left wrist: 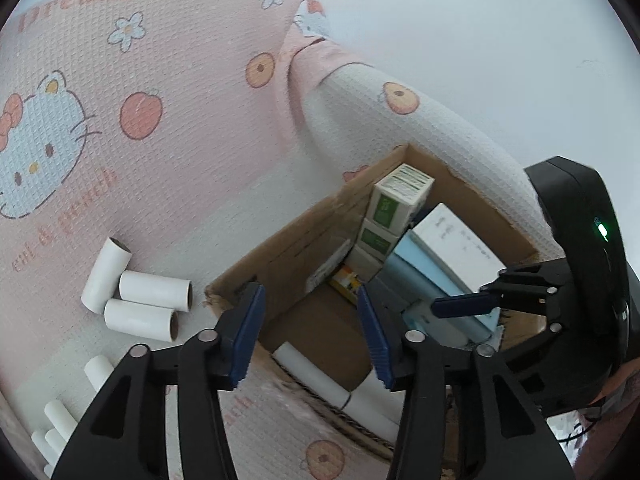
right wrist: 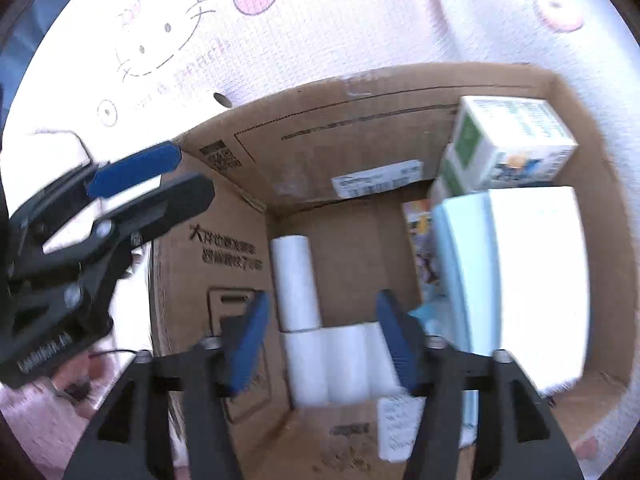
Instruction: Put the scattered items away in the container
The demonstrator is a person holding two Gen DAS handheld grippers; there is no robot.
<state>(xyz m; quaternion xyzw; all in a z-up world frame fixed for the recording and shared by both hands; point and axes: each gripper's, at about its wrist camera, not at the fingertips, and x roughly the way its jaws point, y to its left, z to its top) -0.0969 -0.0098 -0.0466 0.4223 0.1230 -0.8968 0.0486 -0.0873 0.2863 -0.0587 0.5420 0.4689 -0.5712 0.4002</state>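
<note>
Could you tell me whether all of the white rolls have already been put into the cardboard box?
No, three white rolls lie on the patterned cloth outside the cardboard box.

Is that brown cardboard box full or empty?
Partly full: the cardboard box holds white rolls and cartons, with bare floor showing.

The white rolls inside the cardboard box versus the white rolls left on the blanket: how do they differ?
The rolls in the cardboard box lie on its floor against the near wall, packed side by side; the rolls on the blanket lie outside, left of the box, in loose clusters. The boxed rolls sit below the open jaws of both grippers; those on the blanket lie off to the side. Both are short white tubes.
</note>
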